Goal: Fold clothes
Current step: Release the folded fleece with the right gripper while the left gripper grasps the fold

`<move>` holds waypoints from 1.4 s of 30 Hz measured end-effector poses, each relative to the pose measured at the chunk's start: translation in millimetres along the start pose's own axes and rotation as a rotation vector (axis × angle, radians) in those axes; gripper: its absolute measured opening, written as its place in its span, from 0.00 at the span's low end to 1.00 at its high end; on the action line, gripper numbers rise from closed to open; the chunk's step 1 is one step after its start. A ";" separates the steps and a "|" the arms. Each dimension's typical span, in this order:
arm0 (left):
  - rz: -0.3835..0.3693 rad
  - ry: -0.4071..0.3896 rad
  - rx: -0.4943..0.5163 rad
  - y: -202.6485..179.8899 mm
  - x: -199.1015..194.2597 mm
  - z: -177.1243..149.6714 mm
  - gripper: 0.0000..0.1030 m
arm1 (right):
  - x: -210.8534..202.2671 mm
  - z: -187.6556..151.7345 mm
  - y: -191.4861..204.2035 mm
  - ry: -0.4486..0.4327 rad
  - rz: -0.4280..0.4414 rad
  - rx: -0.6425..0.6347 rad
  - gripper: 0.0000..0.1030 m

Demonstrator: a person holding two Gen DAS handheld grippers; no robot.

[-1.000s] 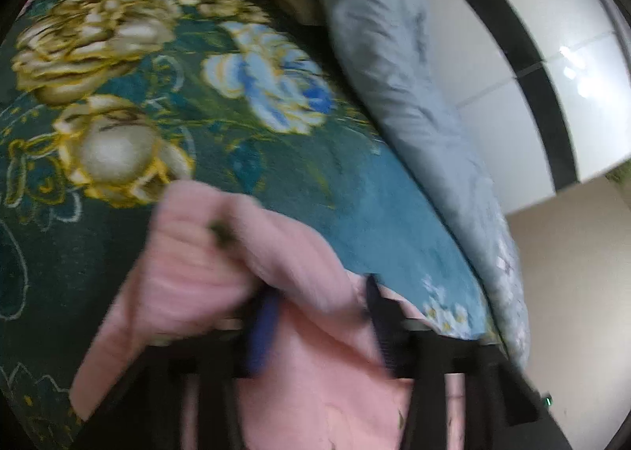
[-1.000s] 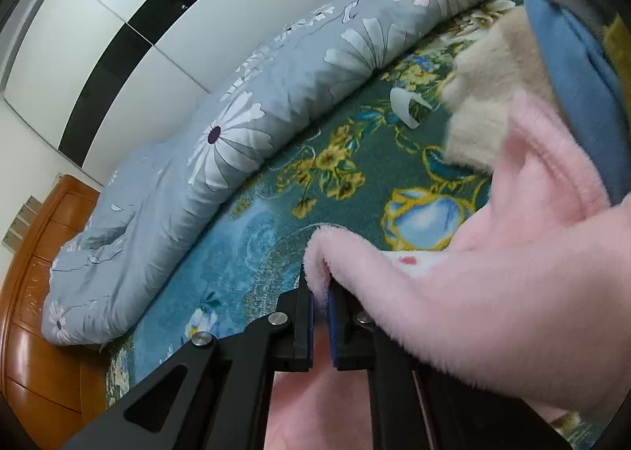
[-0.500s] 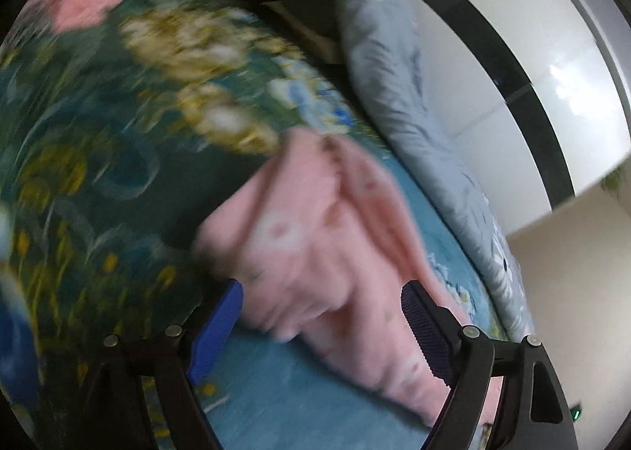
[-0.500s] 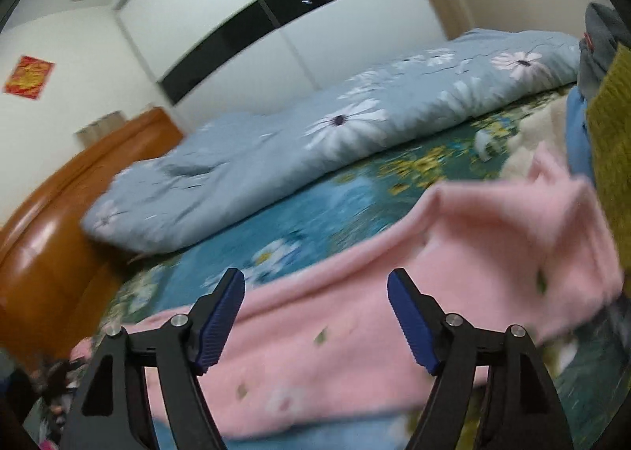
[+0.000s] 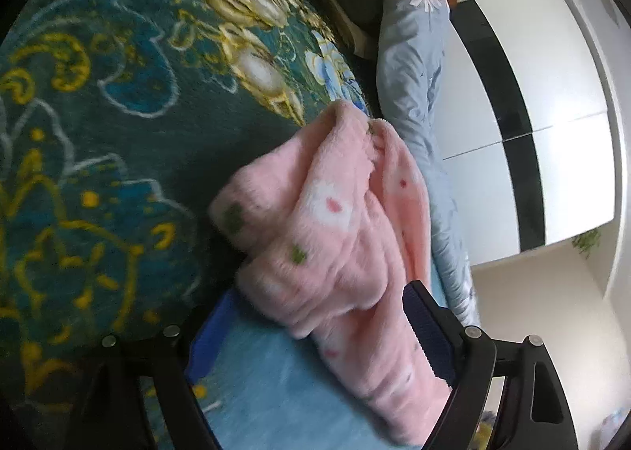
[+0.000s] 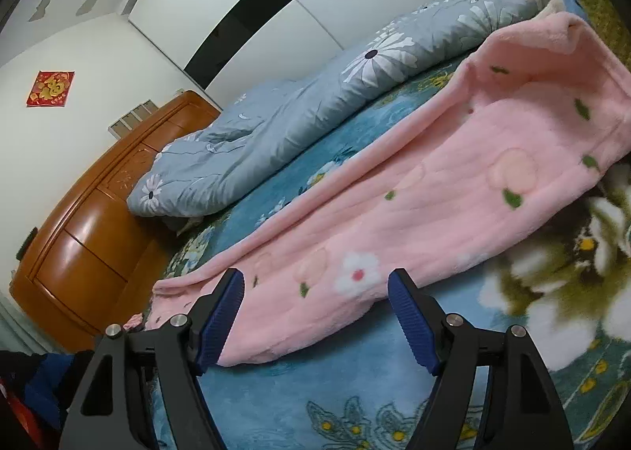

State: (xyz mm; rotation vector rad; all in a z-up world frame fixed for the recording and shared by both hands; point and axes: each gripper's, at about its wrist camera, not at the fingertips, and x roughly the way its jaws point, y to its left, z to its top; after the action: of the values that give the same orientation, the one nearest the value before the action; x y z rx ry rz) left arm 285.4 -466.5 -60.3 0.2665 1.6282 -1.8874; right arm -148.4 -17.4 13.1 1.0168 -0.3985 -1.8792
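Pink fleece garment point(image 6: 414, 213): laid flat on the floral blanket point(image 6: 355, 402), its long axis running from near the wooden headboard point(image 6: 79, 237) toward the bed's far end. Left gripper point(image 5: 315, 335) and right gripper point(image 6: 315, 316): fingers spread, nothing held.

Bare floral bed cover point(image 6: 315, 402) lies directly ahead of the right tool point(image 6: 315, 316), offering free passage. The pink fleece garment point(image 6: 434, 205) spreads beyond it. A rolled grey quilt point(image 6: 315, 103) blocks the bed's far edge; a wooden headboard point(image 6: 86, 221) bounds its end.
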 end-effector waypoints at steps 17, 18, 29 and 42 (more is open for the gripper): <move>0.058 -0.125 -0.018 -6.9 -5.8 19.5 0.23 | -6.5 -5.7 -9.7 -0.003 0.020 0.062 0.74; 0.062 -0.137 -0.012 -7.7 -11.6 21.7 0.22 | -8.5 -5.7 -11.2 -0.007 0.021 0.069 0.74; 0.109 -0.257 0.103 -25.2 -84.9 61.2 0.21 | -26.5 -10.5 -11.8 -0.025 0.047 0.082 0.74; 0.329 -0.230 0.088 45.7 -105.5 82.0 0.27 | -34.0 -14.5 -20.1 -0.010 0.055 0.094 0.74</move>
State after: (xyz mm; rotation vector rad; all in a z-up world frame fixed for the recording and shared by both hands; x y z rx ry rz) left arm 414.0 -512.1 -24.0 0.3206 1.2659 -1.6714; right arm -140.9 23.7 8.0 1.0482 -0.5196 -1.8316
